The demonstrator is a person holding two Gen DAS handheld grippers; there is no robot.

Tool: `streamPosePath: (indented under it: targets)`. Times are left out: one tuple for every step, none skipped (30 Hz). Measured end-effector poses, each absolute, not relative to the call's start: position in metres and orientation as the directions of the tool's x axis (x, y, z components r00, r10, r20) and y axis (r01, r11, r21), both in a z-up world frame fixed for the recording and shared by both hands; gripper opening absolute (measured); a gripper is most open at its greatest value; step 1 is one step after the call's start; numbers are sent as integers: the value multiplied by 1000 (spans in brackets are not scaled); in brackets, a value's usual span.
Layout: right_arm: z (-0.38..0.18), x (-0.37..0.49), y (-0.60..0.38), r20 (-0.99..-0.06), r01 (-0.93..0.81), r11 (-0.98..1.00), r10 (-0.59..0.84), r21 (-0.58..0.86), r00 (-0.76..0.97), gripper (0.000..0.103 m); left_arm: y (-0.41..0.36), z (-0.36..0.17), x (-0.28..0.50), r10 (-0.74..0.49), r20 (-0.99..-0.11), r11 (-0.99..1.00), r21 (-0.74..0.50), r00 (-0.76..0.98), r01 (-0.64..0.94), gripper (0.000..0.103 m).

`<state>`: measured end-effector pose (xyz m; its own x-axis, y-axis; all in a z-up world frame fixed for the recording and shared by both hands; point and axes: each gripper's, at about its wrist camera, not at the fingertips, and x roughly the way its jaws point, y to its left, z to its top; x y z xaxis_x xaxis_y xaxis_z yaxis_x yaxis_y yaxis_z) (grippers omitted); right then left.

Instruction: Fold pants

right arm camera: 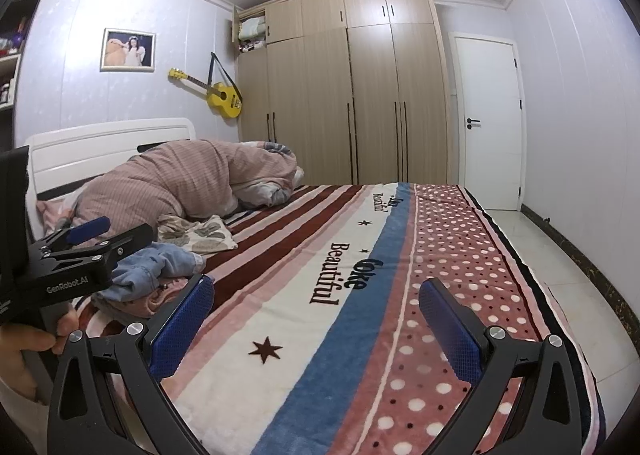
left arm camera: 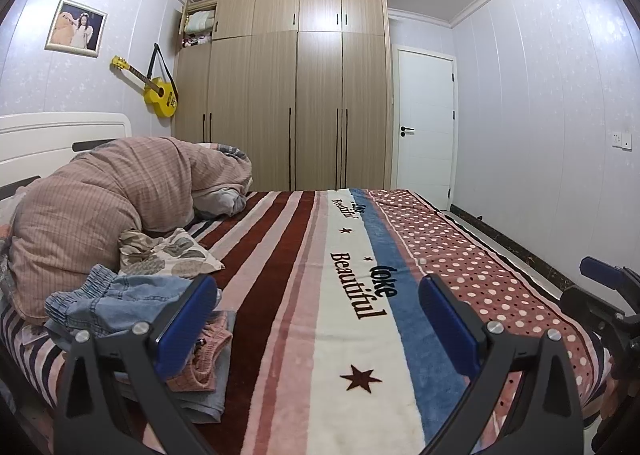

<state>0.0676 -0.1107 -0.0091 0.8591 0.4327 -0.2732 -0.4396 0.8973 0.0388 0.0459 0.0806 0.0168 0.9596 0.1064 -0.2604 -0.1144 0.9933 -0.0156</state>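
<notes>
Crumpled light-blue denim pants [left arm camera: 120, 301] lie on a small pile of clothes at the left side of the bed, over a pink garment [left arm camera: 208, 355]. They also show in the right wrist view [right arm camera: 152, 267]. My left gripper [left arm camera: 320, 319] is open and empty, above the striped blanket, its left finger just right of the pile. My right gripper [right arm camera: 316, 319] is open and empty over the blanket's middle. The left gripper also shows at the left of the right wrist view [right arm camera: 80, 243], and the right gripper at the right edge of the left wrist view [left arm camera: 608, 295].
A striped and dotted blanket [left arm camera: 360, 255] covers the bed. A bunched pink duvet [left arm camera: 120, 191] and a leaf-print pillow [left arm camera: 176, 251] lie near the white headboard [left arm camera: 60, 135]. A wardrobe [left arm camera: 288, 95], a door [left arm camera: 424, 123] and tiled floor [right arm camera: 560, 263] lie beyond.
</notes>
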Motion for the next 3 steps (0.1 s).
streamPosePath:
  targets:
    - [-10, 68, -112, -272, -440, 897, 433, 39, 859, 102, 81, 17, 46, 104, -261, 994, -16, 960, -112, 100]
    - [-10, 68, -111, -273, -439, 897, 433, 39, 859, 102, 81, 17, 46, 106, -263, 993, -16, 959, -115, 100]
    - [-10, 68, -112, -273, -439, 898, 432, 39, 859, 102, 81, 17, 46, 109, -263, 993, -16, 958, -118, 100]
